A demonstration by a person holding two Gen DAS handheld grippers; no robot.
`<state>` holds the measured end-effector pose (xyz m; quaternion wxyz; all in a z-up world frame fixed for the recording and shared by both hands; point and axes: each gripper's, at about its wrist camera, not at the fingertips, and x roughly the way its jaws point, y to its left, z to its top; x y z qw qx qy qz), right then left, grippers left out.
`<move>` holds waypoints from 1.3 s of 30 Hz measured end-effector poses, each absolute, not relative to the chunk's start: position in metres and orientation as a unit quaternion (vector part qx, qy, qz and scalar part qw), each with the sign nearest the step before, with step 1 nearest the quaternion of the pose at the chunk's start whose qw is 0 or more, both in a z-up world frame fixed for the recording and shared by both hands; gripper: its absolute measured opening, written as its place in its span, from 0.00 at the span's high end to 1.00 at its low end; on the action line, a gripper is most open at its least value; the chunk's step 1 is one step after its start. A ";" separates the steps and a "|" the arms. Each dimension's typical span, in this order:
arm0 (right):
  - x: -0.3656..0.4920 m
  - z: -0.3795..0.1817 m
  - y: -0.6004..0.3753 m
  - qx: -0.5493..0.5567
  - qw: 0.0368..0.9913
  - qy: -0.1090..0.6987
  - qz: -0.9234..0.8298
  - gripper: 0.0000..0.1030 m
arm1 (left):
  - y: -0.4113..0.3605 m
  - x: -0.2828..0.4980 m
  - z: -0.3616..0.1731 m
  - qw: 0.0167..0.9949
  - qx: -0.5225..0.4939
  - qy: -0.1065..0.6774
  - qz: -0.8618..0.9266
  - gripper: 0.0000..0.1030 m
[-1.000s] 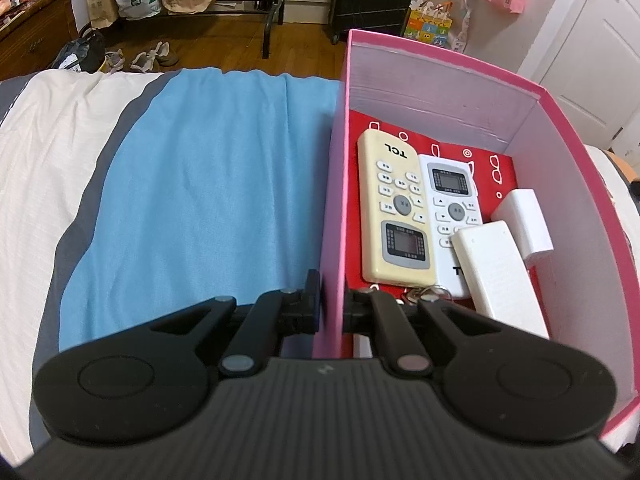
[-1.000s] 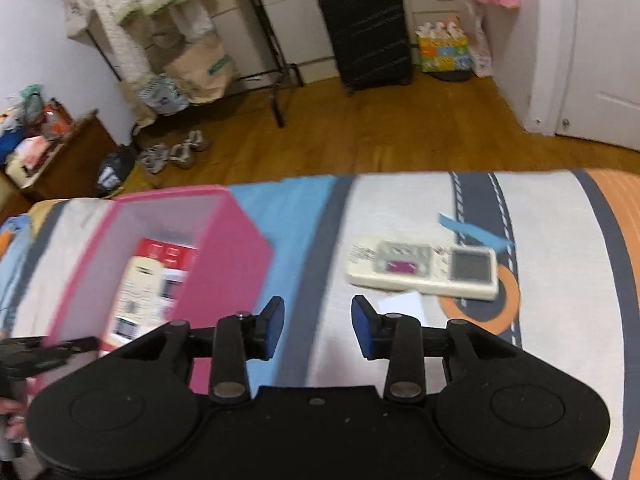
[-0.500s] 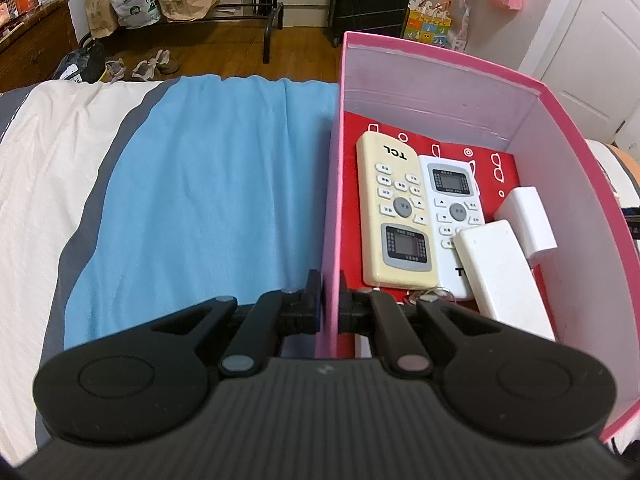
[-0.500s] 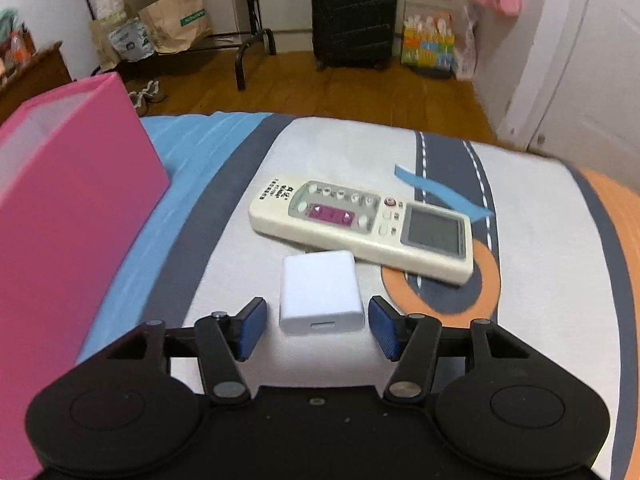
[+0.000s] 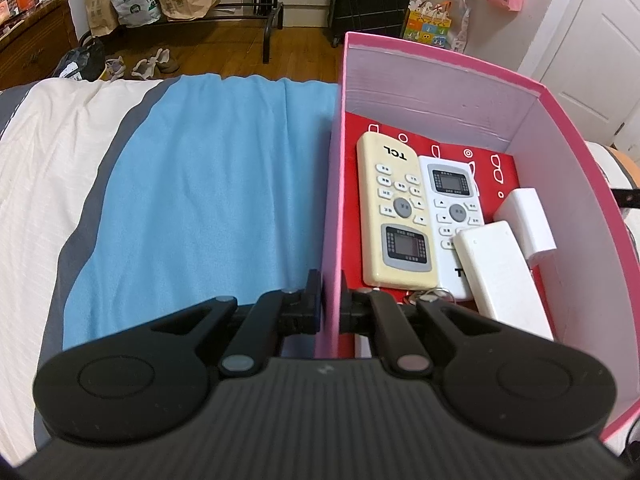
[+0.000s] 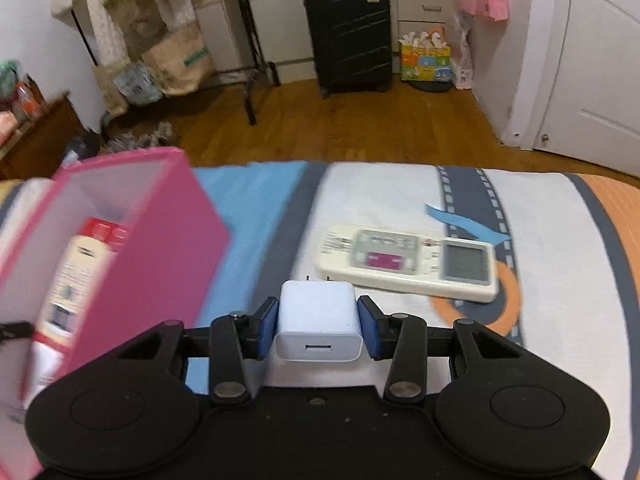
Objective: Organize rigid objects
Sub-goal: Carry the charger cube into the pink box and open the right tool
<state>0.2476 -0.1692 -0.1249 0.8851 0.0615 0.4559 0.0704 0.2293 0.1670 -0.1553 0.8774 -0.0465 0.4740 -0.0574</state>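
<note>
My left gripper is shut on the left wall of the pink box. Inside lie a cream TCL remote, a white remote, a white power bank and a white block. My right gripper is shut on a white charger plug, lifted above the bed. A cream remote lies on the bedspread beyond it. The pink box stands to the left in the right wrist view.
The bed has a blue cloth left of the box and a patterned bedspread on the right. Beyond the bed edge are a wooden floor, a black suitcase and a clothes rack.
My right gripper closed on the white charger plug and lifted it, swinging left so the pink box comes back into view. My left gripper keeps its hold on the box wall.
</note>
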 end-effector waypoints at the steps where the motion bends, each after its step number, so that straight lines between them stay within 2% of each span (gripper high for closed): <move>1: 0.244 -0.118 -0.163 0.064 0.888 0.447 0.085 0.54 | 0.167 0.229 -0.155 0.877 -0.046 0.474 -0.057 0.96; 9: 0.221 -0.084 -0.096 0.052 0.893 0.395 0.209 0.54 | 0.167 0.229 -0.155 0.877 -0.048 0.474 -0.057 0.96; 21: 0.271 -0.119 -0.016 -0.046 0.889 0.427 0.159 0.53 | 0.166 0.229 -0.155 0.878 -0.047 0.473 -0.059 0.96; 26: 0.269 -0.104 -0.048 0.012 0.900 0.409 0.147 0.51 | 0.164 0.231 -0.156 0.879 -0.042 0.471 -0.065 0.96; 29: 0.262 -0.088 -0.080 0.094 0.899 0.402 0.143 0.52 | 0.166 0.231 -0.156 0.878 -0.044 0.471 -0.066 0.96; 33: 0.262 -0.069 -0.131 0.170 0.885 0.426 0.080 0.51 | 0.166 0.230 -0.155 0.879 -0.042 0.470 -0.065 0.96; 39: 0.262 -0.092 -0.220 0.282 0.842 0.459 -0.022 0.51 | 0.166 0.228 -0.154 0.879 -0.044 0.471 -0.063 0.96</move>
